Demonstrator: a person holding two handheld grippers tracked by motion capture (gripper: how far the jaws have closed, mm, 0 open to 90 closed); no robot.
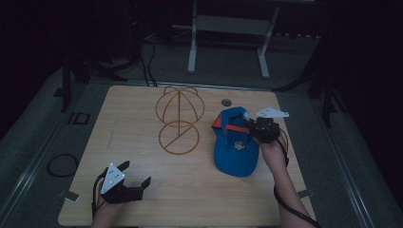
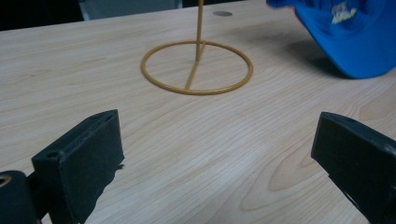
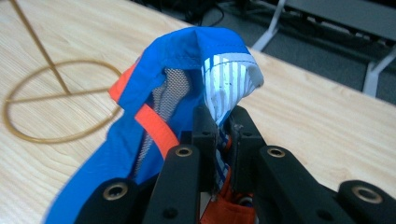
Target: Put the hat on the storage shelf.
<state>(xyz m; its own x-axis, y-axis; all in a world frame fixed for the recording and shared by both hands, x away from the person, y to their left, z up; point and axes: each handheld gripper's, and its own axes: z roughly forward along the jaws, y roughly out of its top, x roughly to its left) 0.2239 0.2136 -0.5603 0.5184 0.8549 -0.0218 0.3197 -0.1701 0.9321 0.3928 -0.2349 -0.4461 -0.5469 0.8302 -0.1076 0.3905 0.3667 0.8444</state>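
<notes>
The right gripper [image 1: 259, 127] had its fingers clamped on the blue cap [image 1: 235, 149], apparently bound for the wire stand [image 1: 179, 118]; the left gripper [image 1: 134, 176] waited, fingers spread.

A: Cap [image 1: 236, 149]?
B: Blue baseball cap, orange strap at back, small logo on front. Right side of table, brim toward the person, back end lifted, pinched up by its striped inner lining.

A: And the stand [image 1: 178, 119]?
B: Gold wire hat stand, upright, mid-table, just left of cap w/ a gap. Flat ring base w/ one spoke, thin post, rounded wire dome on top.
</notes>
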